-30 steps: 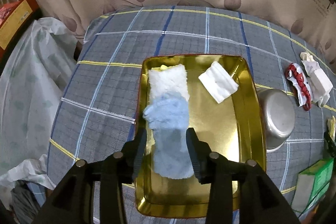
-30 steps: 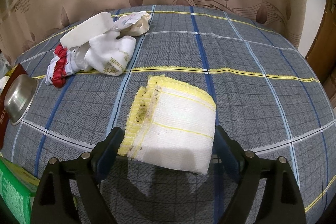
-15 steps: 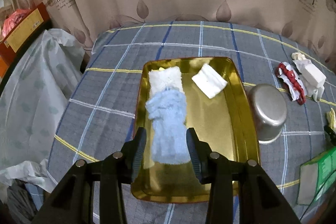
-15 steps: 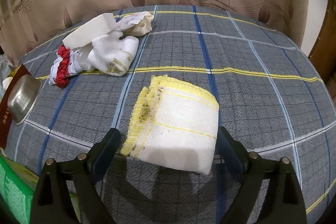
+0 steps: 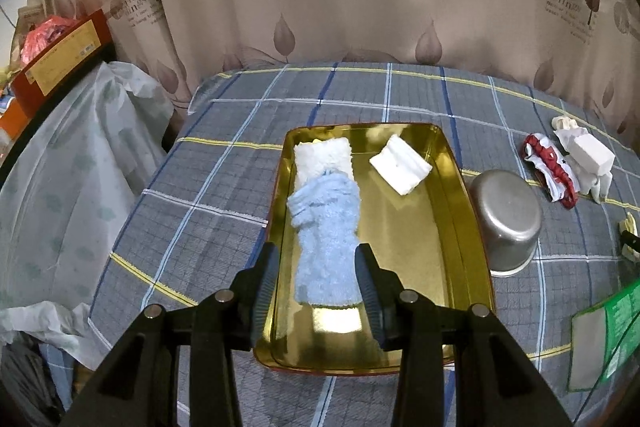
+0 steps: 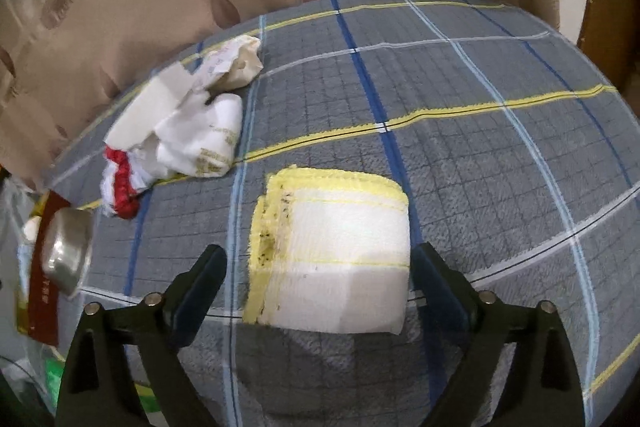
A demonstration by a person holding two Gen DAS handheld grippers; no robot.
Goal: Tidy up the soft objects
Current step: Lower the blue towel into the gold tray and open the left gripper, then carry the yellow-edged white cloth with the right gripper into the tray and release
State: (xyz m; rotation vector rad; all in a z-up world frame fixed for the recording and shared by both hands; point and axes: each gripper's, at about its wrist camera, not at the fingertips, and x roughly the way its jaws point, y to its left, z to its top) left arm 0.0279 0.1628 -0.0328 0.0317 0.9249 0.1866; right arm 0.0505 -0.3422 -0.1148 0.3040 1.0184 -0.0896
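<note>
Right wrist view: right hand-held gripper [image 6: 318, 273] straddles the folded cloth [image 6: 332, 255] on the bed [image 6: 480, 155], jaws closing, pads not yet pressing. Closing shallow could pinch one layer and unfold it. Left hand-held gripper [image 5: 316, 277] hangs open over the blue towel [image 5: 325, 233] in the tray [image 5: 468, 227].

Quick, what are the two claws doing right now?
Left gripper: open, empty, above the blue towel.
Right gripper: jaws closing around the yellow-edged cloth, not gripping.

White fluffy towel [image 5: 322, 157] half hidden under the blue one [image 5: 325, 239] — green box [image 5: 608, 339] cut off.
</note>
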